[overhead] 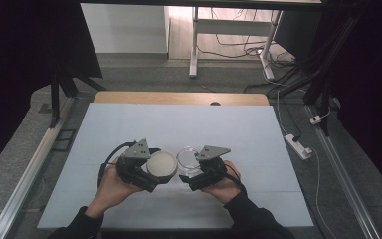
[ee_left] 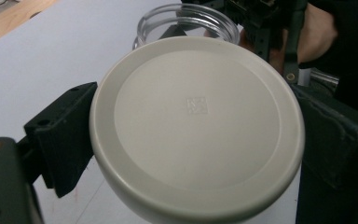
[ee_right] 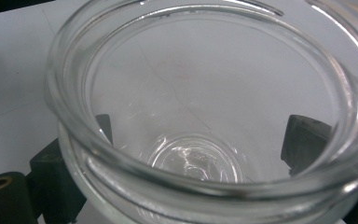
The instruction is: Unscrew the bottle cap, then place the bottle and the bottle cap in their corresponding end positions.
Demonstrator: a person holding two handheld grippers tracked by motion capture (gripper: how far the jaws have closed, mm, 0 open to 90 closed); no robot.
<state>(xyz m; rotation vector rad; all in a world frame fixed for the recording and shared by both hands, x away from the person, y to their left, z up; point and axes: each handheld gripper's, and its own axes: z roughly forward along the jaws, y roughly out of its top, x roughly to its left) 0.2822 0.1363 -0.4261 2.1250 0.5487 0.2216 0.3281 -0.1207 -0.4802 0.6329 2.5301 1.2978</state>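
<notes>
A round cream-white lid (overhead: 162,165) is held between the jaws of my left gripper (overhead: 151,174); in the left gripper view the lid (ee_left: 196,126) has a small embossed square mark at its centre and a black jaw on each side. An empty clear glass jar (overhead: 189,160) sits just right of the lid, with my right gripper (overhead: 199,174) shut around its body. In the right gripper view the jar (ee_right: 205,154) shows its open mouth and bare bottom, with black fingers (ee_right: 305,137) seen through the glass. The jar's rim (ee_left: 186,21) stands just behind the lid.
A pale blue mat (overhead: 129,129) covers the table, with a wooden edge (overhead: 179,97) at the far side. A white power strip (overhead: 298,146) and cables lie on the floor to the right. Dark stands flank the table.
</notes>
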